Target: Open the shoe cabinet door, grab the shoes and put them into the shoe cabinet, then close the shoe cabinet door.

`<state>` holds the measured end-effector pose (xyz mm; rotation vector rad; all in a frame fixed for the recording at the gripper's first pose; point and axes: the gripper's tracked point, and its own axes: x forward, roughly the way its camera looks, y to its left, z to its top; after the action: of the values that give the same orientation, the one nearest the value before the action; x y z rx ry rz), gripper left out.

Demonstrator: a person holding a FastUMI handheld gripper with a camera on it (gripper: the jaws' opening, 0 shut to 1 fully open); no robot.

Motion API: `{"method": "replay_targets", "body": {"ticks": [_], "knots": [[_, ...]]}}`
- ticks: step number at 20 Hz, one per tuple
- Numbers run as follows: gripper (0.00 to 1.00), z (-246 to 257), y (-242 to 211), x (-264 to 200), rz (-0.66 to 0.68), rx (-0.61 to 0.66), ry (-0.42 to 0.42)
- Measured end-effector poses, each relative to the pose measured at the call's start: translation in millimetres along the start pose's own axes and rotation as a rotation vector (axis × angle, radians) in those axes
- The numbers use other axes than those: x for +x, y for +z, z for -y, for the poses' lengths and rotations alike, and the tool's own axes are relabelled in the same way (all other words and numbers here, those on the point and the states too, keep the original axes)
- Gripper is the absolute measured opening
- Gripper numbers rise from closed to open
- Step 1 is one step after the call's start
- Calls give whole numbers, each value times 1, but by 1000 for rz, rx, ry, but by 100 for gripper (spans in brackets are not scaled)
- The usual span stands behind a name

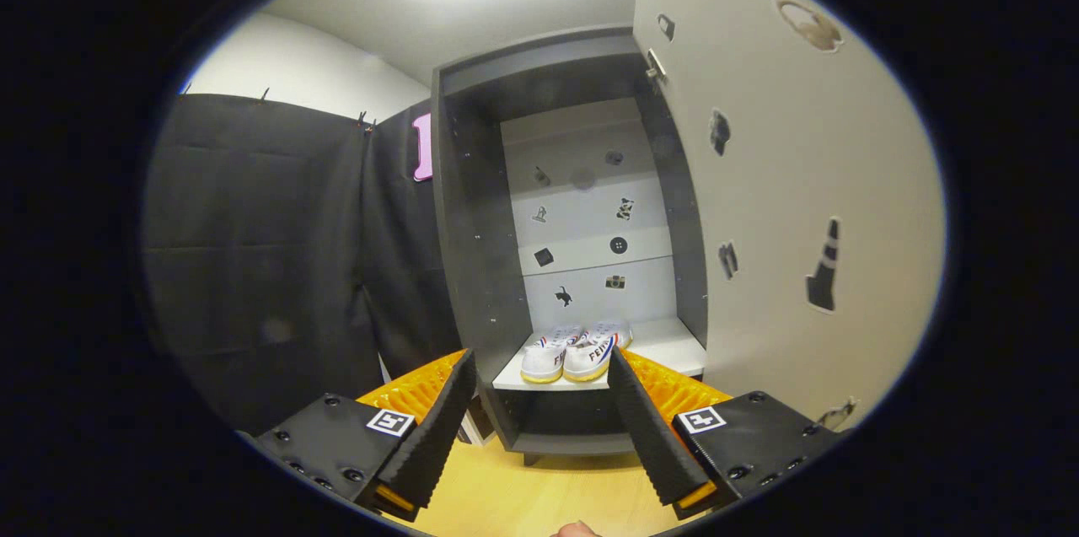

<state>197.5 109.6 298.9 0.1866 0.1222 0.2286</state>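
Beyond spread fingers [539,385], shoes [573,351] on shelf [666,343].

The hand-held gripper [539,419] has two long fingers [430,436] with a ribbed, ridged surface. Each finger sits on a flat black block [329,444] with several round screws, and each block carries a small square black-and-white marker [390,422]. Behind the fingers there are orange ribbed parts [413,389].

Only readable lettering I can spot is on the side of the shoes [575,354], something starting "FEI", rest is cut off. The cabinet stickers are just pictures.
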Motion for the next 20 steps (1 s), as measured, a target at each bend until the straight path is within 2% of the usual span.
{"method": "replay_targets", "body": {"ticks": [7, 11, 16, 20], "knots": [[98, 39, 3, -117, -20, -26, -39], [97, 82, 15, -167, -15, -69, -103], [97, 142, 42, -204, 25, -59, -226], [97, 202, 65, -208, 83, -21, -350]]}}
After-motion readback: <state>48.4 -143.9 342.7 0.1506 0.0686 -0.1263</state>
